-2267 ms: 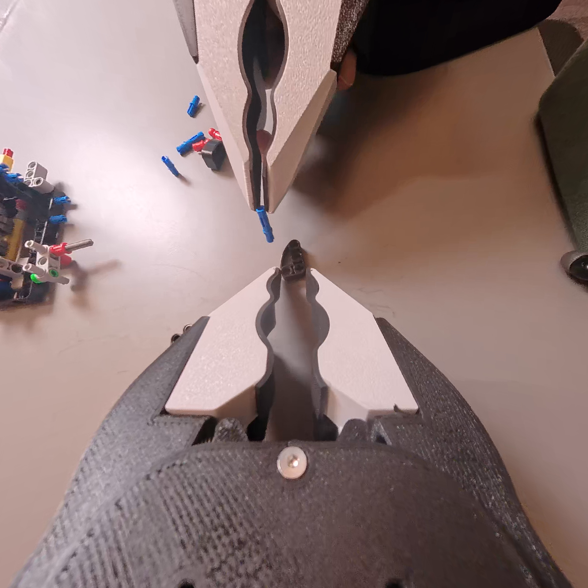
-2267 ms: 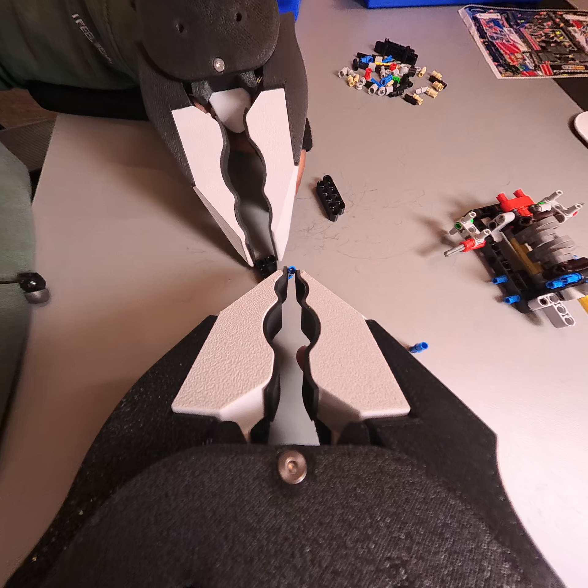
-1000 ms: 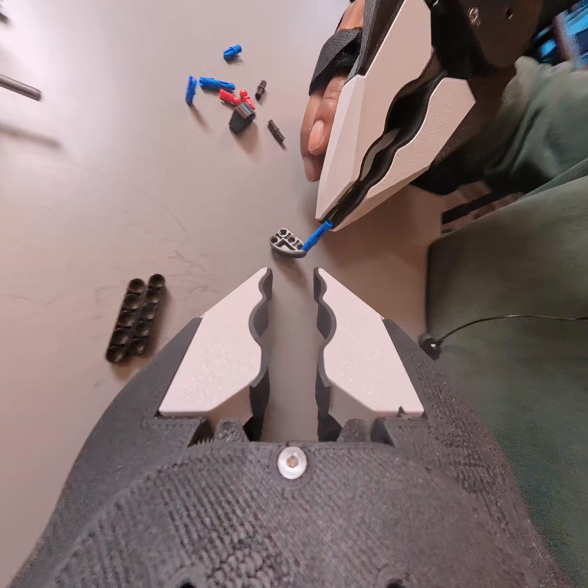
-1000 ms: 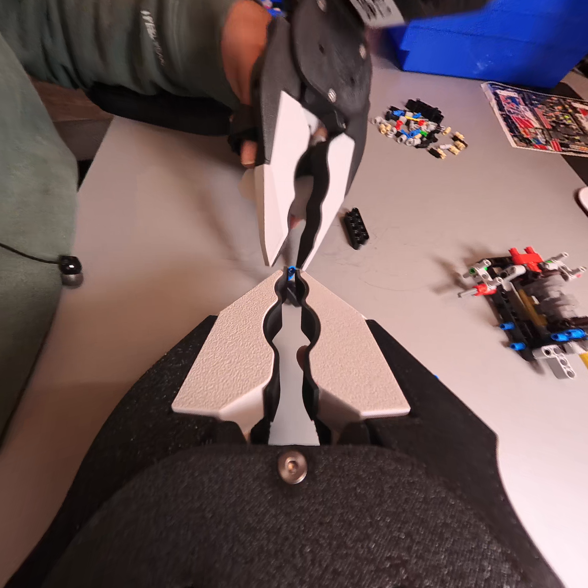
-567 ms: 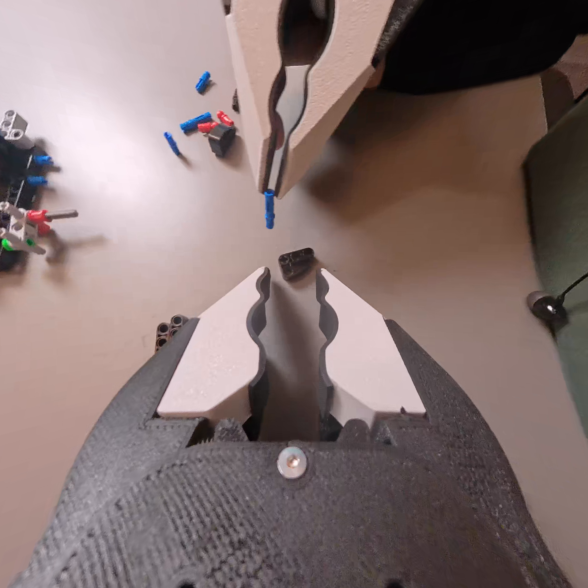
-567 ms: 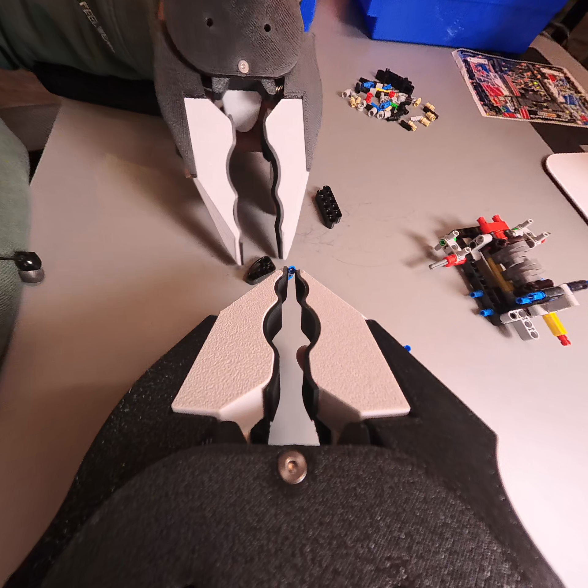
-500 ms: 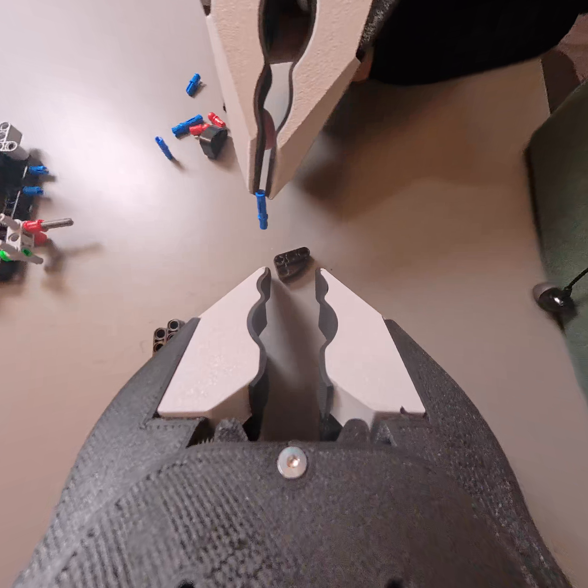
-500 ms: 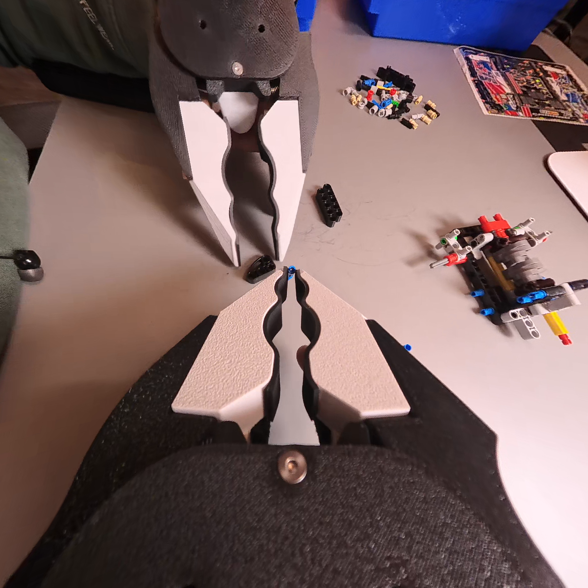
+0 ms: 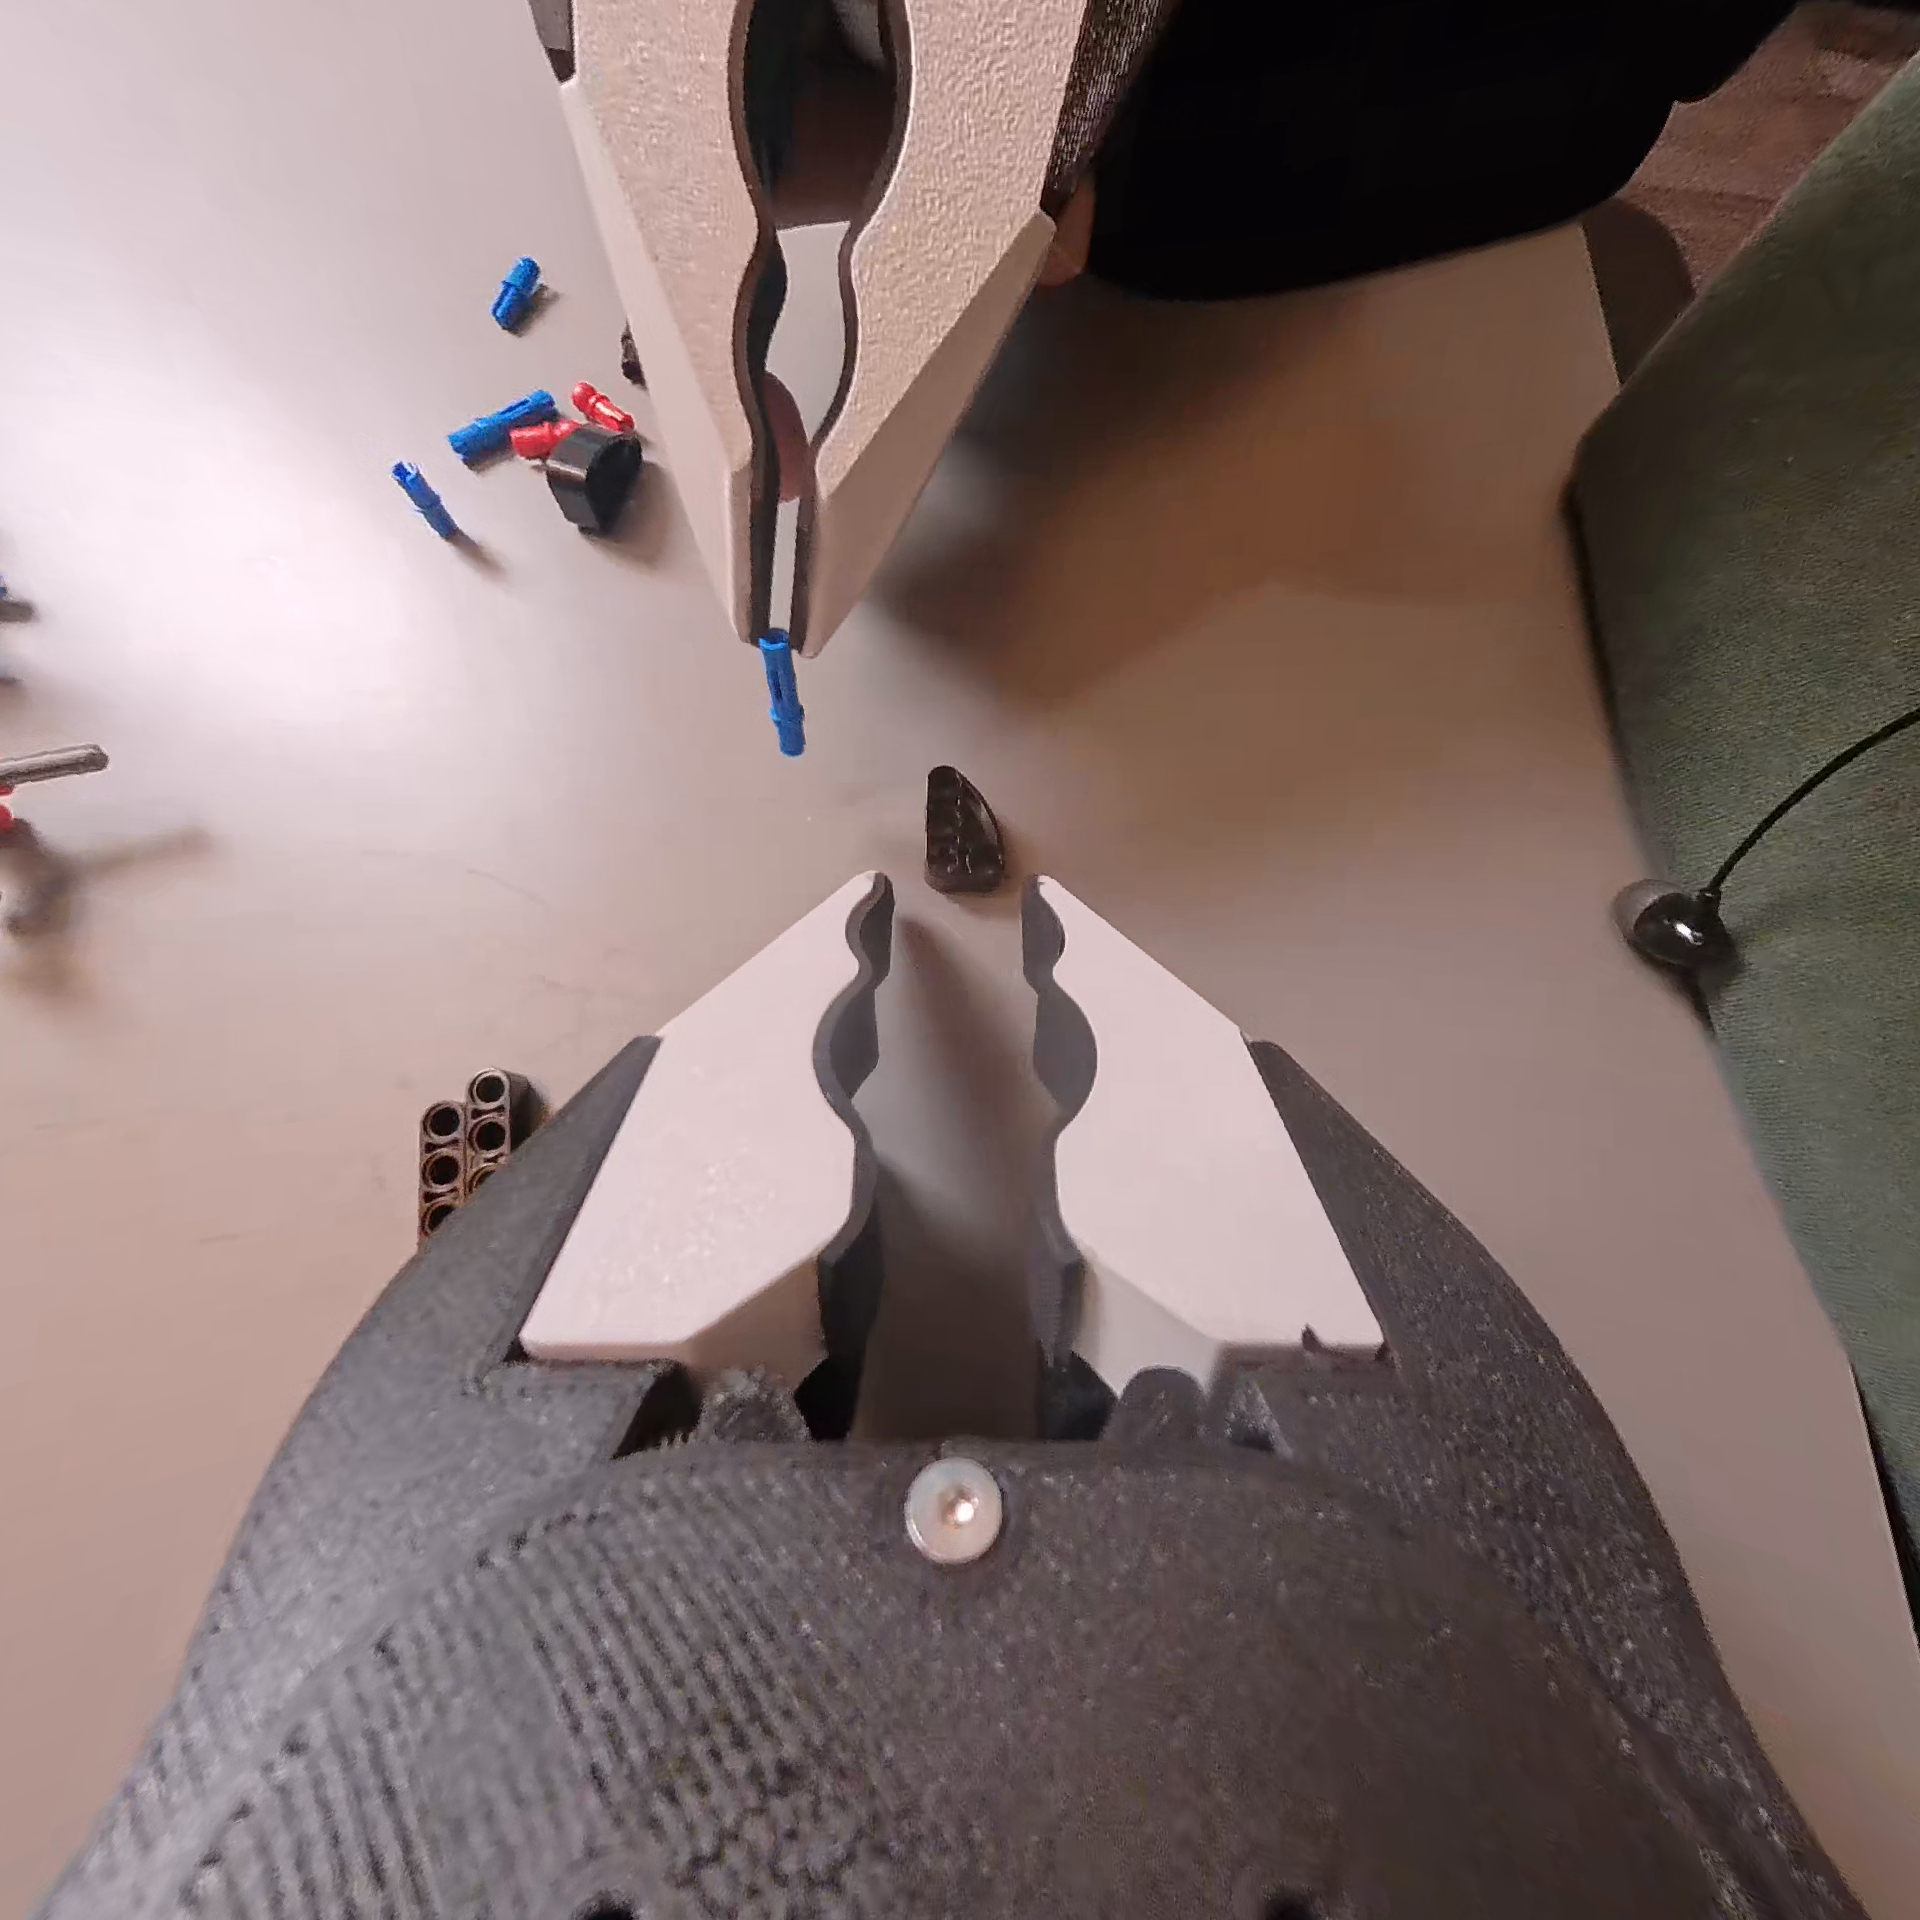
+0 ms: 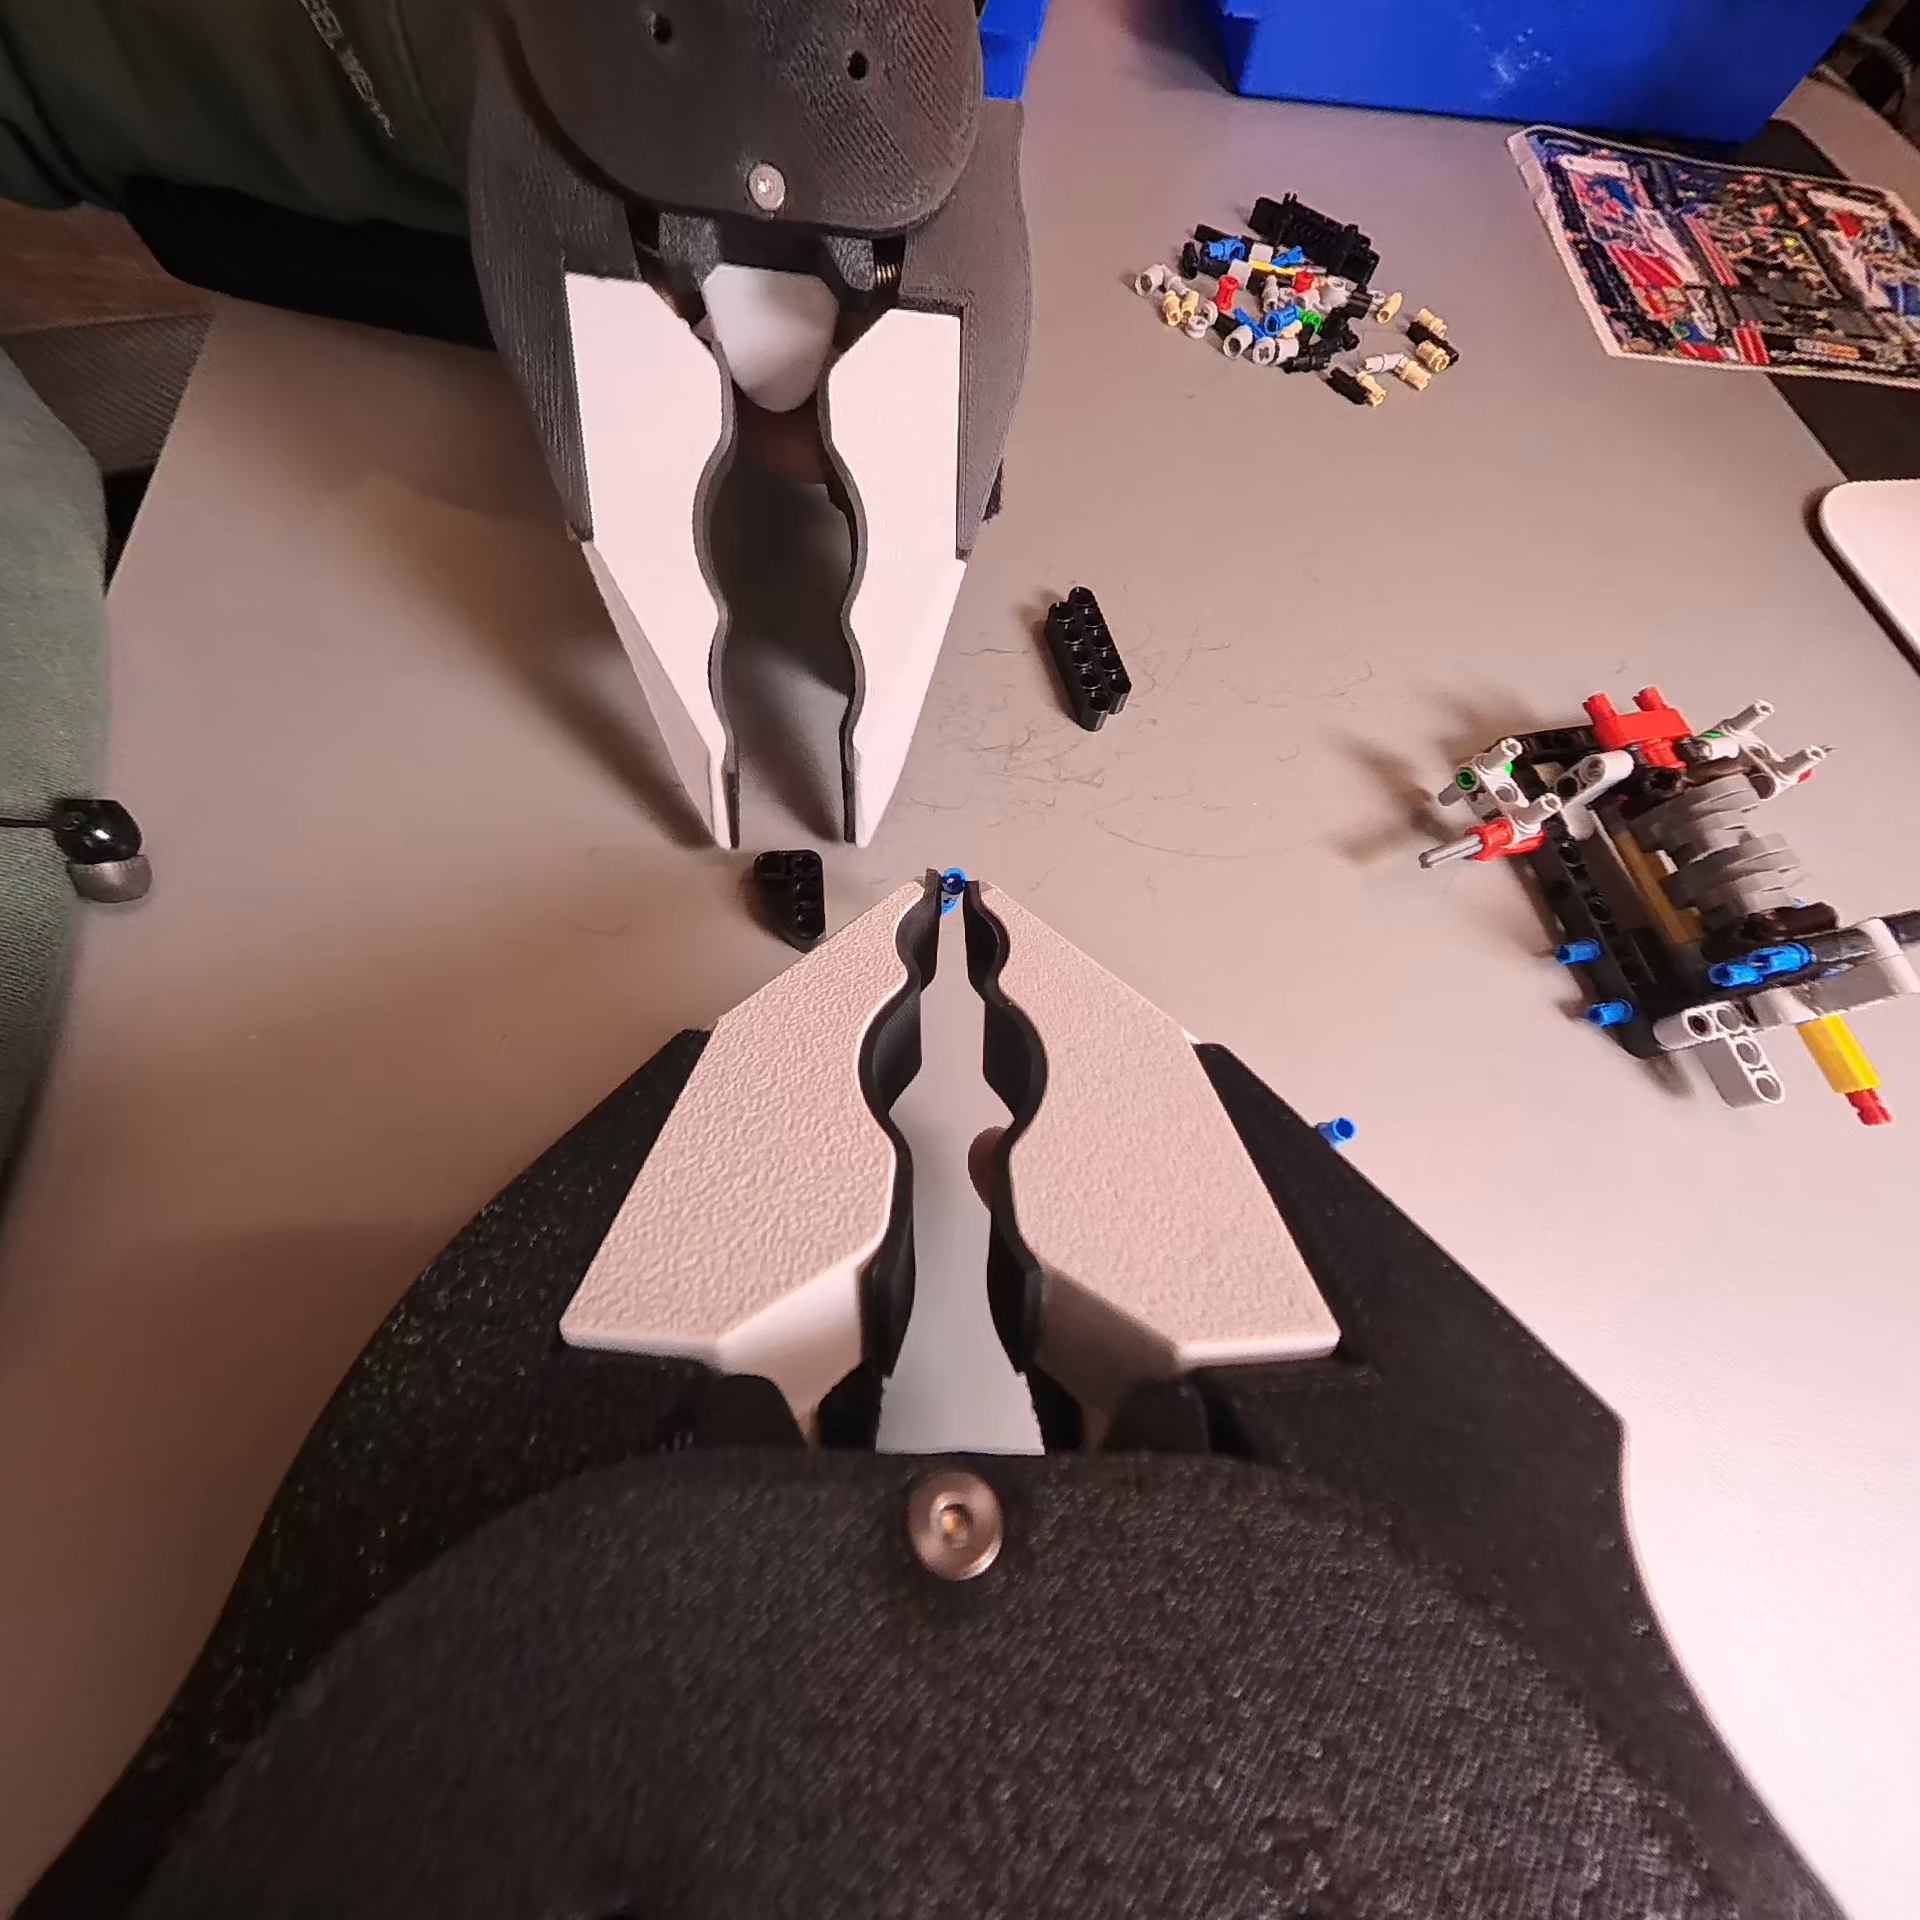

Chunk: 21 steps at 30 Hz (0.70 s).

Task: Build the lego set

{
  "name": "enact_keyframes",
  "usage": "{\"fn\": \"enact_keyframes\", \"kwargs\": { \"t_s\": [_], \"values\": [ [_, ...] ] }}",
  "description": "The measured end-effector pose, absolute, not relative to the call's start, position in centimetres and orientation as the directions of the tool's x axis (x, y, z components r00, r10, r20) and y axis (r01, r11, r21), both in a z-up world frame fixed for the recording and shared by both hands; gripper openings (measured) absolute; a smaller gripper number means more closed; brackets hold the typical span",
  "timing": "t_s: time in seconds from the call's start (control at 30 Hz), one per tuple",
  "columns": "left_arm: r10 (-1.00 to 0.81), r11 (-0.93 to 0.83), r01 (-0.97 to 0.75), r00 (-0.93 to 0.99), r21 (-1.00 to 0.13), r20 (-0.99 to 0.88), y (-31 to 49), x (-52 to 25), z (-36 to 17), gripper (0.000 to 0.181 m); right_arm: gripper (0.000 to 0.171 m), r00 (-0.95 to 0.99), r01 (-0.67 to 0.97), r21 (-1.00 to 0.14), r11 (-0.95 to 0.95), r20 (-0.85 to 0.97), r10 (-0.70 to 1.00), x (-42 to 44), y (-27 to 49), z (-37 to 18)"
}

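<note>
A small black angled lego piece [image 9: 964, 831] lies on the table just ahead of my left gripper [image 9: 958, 883], which is open and empty. It also shows in the right wrist view [image 10: 792, 896], below the left gripper [image 10: 792, 836]. My right gripper [image 10: 948, 885] is shut on a blue pin [image 10: 950, 883]. In the left wrist view that gripper [image 9: 776, 642] points down with the blue pin [image 9: 781, 691] sticking out of its tips, left of the black piece. The partly built lego model [image 10: 1683, 904] sits at the right.
A black beam [image 10: 1087, 657] lies mid-table, also beside my left gripper [image 9: 465, 1143]. Loose blue, red and black pieces [image 9: 540, 447] lie at the upper left. A pile of small parts [image 10: 1299, 307], an instruction booklet [image 10: 1725, 255] and blue bins [image 10: 1507, 52] are far back. A green sleeve [image 9: 1787, 582] borders the table. One gripper's finger ends stand about 5 centimetres off the other's. From either gripper's tips it is about 20 centimetres to the partly built lego model [image 10: 1683, 904].
The black piece left the left gripper's tips and now lies loose on the table. My left gripper opened and backed off. The right gripper still holds the blue pin, unattached to the piece.
</note>
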<state>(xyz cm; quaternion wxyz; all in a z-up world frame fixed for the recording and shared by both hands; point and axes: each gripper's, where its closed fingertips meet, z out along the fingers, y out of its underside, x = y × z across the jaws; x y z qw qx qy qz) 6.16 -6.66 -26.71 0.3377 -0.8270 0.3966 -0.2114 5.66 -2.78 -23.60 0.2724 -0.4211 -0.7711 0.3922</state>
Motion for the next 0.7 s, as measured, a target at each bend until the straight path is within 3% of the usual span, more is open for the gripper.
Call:
{"fn": "enact_keyframes", "kwargs": {
  "t_s": [0.7],
  "values": [
    [-0.758,-0.444,-0.516,0.652,-0.733,0.0,-5.0,5.4,-27.0,0.013,0.001,-0.484,0.43,-0.841,0.328,0.092,0.87,5.5,-2.6,-23.4]
  ]
}}
